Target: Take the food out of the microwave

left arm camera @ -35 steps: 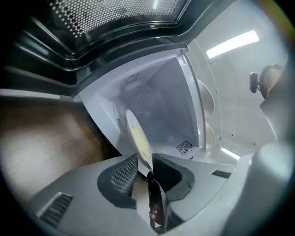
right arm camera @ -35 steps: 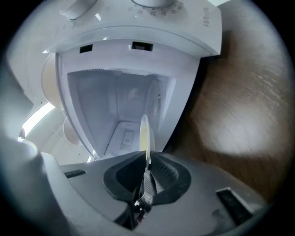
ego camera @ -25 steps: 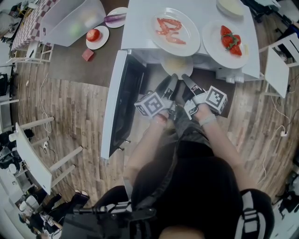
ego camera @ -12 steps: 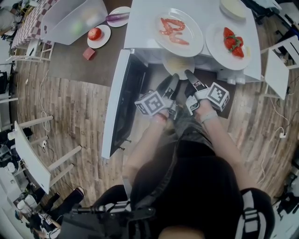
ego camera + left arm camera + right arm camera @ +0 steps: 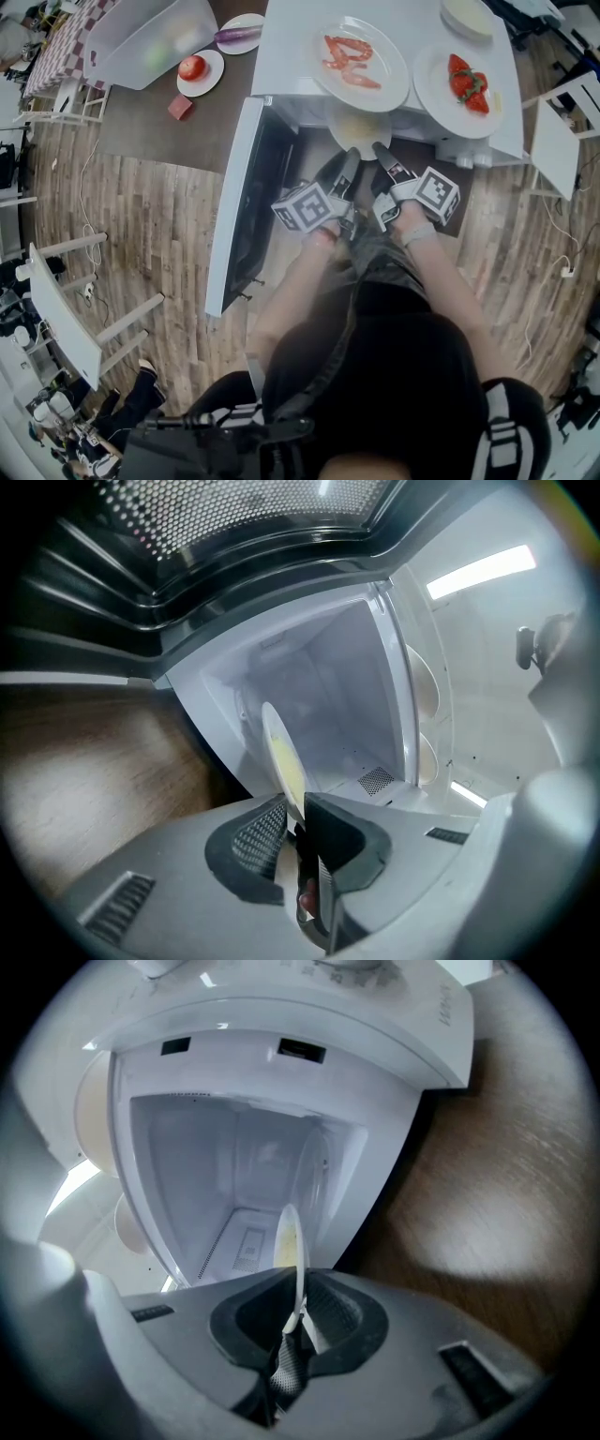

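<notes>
Wooden floor (image 5: 150, 225) below; left gripper (image 5: 347, 167) and just-closing right gripper (image 5: 380, 155) seemingly pinch the plate (image 5: 359, 129).

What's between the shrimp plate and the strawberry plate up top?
Head view: only bare white microwave top separates the round white shrimp plate from the round white strawberry plate.

A clear plastic tub (image 5: 150, 42) sits at 11 o'clock on a brown desk (image 5: 141, 136). At the tub's 4 o'clock a tomato (image 5: 192, 67) rests on a small white plate (image 5: 208, 82), with a red block (image 5: 179, 107) near its 7 o'clock. An eggplant (image 5: 234, 35) lies on another plate (image 5: 251, 22) at the tomato's 2 o'clock. Toward 12 o'clock is a plate (image 5: 386, 56) of shrimp (image 5: 345, 58), and at its 3 o'clock a plate (image 5: 439, 101) of strawberries (image 5: 466, 82). Wooden floor (image 5: 141, 234) fills 9 o'clock.
</notes>
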A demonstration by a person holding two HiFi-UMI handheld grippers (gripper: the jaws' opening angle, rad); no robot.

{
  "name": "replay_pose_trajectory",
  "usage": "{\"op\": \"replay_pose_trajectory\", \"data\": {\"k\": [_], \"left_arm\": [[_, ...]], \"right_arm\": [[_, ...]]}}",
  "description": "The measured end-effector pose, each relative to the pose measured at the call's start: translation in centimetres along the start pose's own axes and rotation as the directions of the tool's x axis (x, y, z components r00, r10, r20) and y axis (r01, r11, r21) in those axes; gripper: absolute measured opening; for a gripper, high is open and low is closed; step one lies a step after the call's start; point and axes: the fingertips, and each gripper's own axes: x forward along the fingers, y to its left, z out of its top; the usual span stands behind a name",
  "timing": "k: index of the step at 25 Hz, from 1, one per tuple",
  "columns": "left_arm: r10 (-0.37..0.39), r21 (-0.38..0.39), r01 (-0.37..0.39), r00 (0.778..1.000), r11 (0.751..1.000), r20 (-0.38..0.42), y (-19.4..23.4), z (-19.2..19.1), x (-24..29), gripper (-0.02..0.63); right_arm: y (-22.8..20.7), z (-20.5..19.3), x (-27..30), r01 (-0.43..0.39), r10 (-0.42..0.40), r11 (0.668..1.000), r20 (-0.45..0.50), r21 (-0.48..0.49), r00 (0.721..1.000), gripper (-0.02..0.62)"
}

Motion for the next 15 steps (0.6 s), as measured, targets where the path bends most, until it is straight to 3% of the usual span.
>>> {"op": "replay_pose_trajectory", "data": {"k": [5, 11, 15], "left_arm": [[0.052, 0.094, -0.051, 0.999, 0.994, 0.000, -0.3, -0.2, -0.1, 0.063], [0.066, 0.131, -0.063, 0.998, 0.989, -0.023, -0.5, -0.9, -0.6, 0.061], [0.075, 0.142, -0.071, 0.997, 0.987, -0.022, -0.7, -1.2, -0.9, 0.064]], "right_arm": [[0.0, 0.2, -0.3, 0.012, -0.010, 0.997, 0.028, -0.076, 1.000, 0.032], [-0.1, 0.2, -1.3, 0.050, -0.044, 0.978, 0.035, -0.201, 0.998, 0.034], [0.0, -0.5, -1.9, 0.083, -0.075, 0.986, 0.061, -0.147, 0.995, 0.034]]}}
